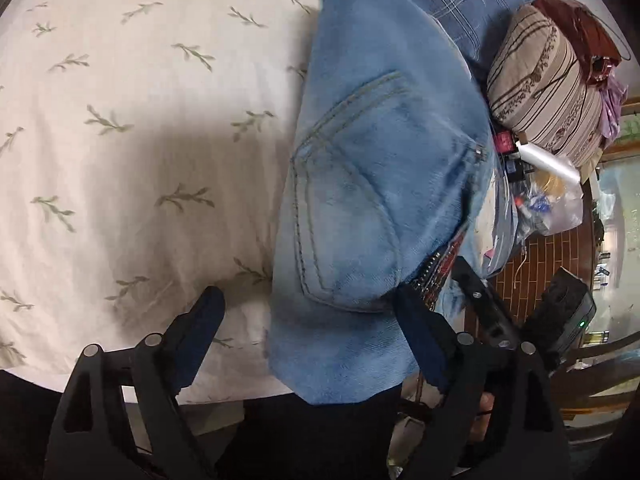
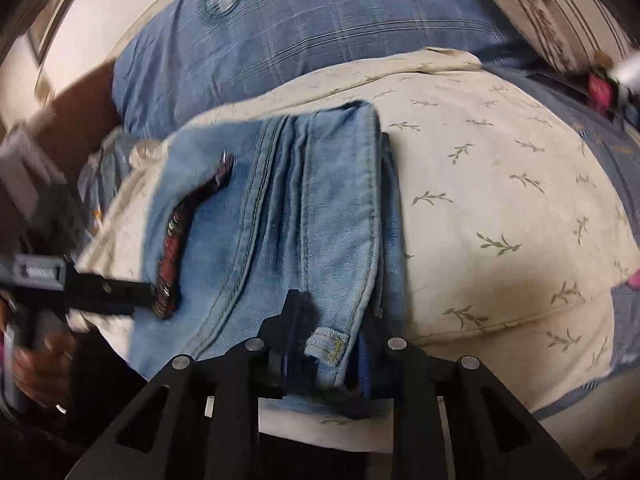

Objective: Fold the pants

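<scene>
Right wrist: one jeans (image 2: 288, 216), two grippers.

Pants (image 1: 372, 184): light-blue denim, folded into a long stack, back pocket uppermost, lying flat on leaf-print bedding.

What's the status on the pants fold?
Left hand-held gripper open, empty. Right hand-held gripper shut on jeans hem. Jeans folded on bedsheet. Nothing obstructing.

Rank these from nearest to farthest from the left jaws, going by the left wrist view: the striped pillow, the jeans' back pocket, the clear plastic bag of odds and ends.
1. Back pocket of the jeans: directly ahead, just beyond the left gripper.
2. Clear plastic bag: farther off, to the right.
3. Striped pillow: farthest, upper right, behind the bag.
</scene>
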A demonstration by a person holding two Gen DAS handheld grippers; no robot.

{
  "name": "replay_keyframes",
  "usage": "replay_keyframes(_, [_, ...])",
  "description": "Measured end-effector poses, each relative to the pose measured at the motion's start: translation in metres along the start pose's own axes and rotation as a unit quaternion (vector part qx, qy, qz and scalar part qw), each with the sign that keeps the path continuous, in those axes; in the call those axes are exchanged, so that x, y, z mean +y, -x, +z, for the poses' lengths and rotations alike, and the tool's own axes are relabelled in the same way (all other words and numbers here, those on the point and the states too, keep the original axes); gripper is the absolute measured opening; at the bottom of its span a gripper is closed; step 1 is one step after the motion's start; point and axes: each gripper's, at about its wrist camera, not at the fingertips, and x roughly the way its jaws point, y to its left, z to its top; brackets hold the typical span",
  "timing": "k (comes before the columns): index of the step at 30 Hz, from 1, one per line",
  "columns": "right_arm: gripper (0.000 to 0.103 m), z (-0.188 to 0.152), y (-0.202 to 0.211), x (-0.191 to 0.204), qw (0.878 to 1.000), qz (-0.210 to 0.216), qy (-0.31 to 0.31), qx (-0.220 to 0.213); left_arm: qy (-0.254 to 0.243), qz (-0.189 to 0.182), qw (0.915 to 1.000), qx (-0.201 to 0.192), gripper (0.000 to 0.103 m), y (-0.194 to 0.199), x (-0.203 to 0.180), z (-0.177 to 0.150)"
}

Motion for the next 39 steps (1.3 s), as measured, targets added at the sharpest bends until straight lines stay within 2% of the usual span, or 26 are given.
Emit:
replay_keyframes(2, [0.041,0.008,0.015,-0.007,0.999,0.035,-0.031,-0.015,-0.017,0.006,0.9997,-0.017,0.086,0.017,0.000,0.000])
replay_keyframes(3, [0.043,0.015,0.023,-0.013,0.997,0.047,-0.054,-0.035,-0.025,0.011,0.9990,-0.035,0.086,0.027,-0.001,0.002])
replay_keyframes(4, [0.048,0.019,0.028,-0.019,0.995,0.050,-0.070,-0.048,-0.031,0.012,0.9981,-0.053,0.086,0.035,-0.003,0.005])
replay_keyframes(5, [0.058,0.024,0.030,-0.024,0.993,0.053,-0.084,-0.056,-0.032,0.011,0.9975,-0.063,0.086,0.040,-0.001,0.008])
replay_keyframes(8, [0.059,0.044,0.021,-0.033,0.989,0.073,-0.113,-0.063,-0.018,-0.001,0.9971,-0.074,0.086,0.047,-0.003,0.027])
replay_keyframes(11, [0.059,0.066,0.000,-0.020,0.991,0.076,-0.089,-0.071,-0.016,-0.001,0.9971,-0.074,0.086,0.036,-0.016,0.043])
replay_keyframes(13, [0.052,0.069,-0.007,-0.011,0.993,0.058,-0.066,-0.076,-0.022,0.015,0.9970,-0.072,0.086,0.026,-0.023,0.049])
replay_keyframes(14, [0.035,0.073,-0.018,-0.007,0.996,0.028,-0.046,-0.071,-0.027,0.032,0.9969,-0.067,0.086,0.015,-0.027,0.053])
replay_keyframes(15, [0.025,0.072,-0.030,-0.005,0.998,-0.003,-0.027,-0.053,-0.030,0.048,0.9965,-0.062,0.087,0.005,-0.030,0.054])
replay_keyframes(16, [0.018,0.070,-0.042,-0.006,0.999,-0.016,-0.019,-0.036,-0.032,0.068,0.9958,-0.053,0.087,-0.008,-0.030,0.058])
replay_keyframes(17, [0.015,0.070,-0.052,-0.011,0.999,-0.021,-0.017,-0.019,-0.029,0.069,0.9959,-0.051,0.090,-0.014,-0.028,0.059])
replay_keyframes(19, [0.016,0.073,-0.051,-0.014,1.000,-0.014,-0.014,-0.018,-0.016,0.055,0.9973,-0.047,0.092,-0.015,-0.023,0.064])
replay_keyframes(22, [0.024,0.078,-0.028,-0.021,0.999,0.008,-0.034,-0.031,-0.018,0.047,0.9980,-0.038,0.091,-0.007,-0.019,0.068])
replay_keyframes(24, [0.035,0.078,-0.014,-0.037,0.996,0.034,-0.068,-0.036,-0.012,0.030,0.9985,-0.043,0.091,0.000,-0.016,0.068])
replay_keyframes(25, [0.046,0.075,-0.008,-0.050,0.993,0.053,-0.097,-0.035,-0.004,0.019,0.9986,-0.050,0.091,0.006,-0.011,0.065])
replay_keyframes(26, [0.054,0.073,-0.005,-0.057,0.992,0.058,-0.110,-0.035,0.004,0.014,0.9984,-0.054,0.091,0.010,-0.006,0.063])
replay_keyframes(29, [0.056,0.067,-0.006,-0.068,0.988,0.066,-0.133,-0.029,0.026,-0.011,0.9979,-0.058,0.091,0.019,0.005,0.061])
replay_keyframes(33, [0.056,0.075,-0.017,-0.051,0.985,0.114,-0.126,-0.037,0.039,-0.013,0.9972,-0.062,0.091,0.018,0.000,0.073])
replay_keyframes(35, [0.055,0.078,-0.028,-0.041,0.988,0.109,-0.106,-0.033,0.038,-0.009,0.9975,-0.058,0.091,0.008,-0.012,0.081])
replay_keyframes(36, [0.052,0.081,-0.037,-0.034,0.992,0.085,-0.092,-0.022,0.036,-0.003,0.9978,-0.056,0.091,0.004,-0.017,0.083])
replay_keyframes(37, [0.026,0.085,-0.044,-0.027,0.995,0.070,-0.075,-0.015,0.029,0.011,0.9980,-0.055,0.090,-0.002,-0.025,0.087])
replay_keyframes(38, [0.007,0.087,-0.045,-0.020,0.995,0.076,-0.064,-0.014,0.022,0.025,0.9978,-0.057,0.085,-0.004,-0.029,0.088])
replay_keyframes(39, [0.007,0.089,-0.040,-0.014,0.996,0.070,-0.050,-0.031,0.016,0.043,0.9972,-0.059,0.082,-0.008,-0.034,0.089])
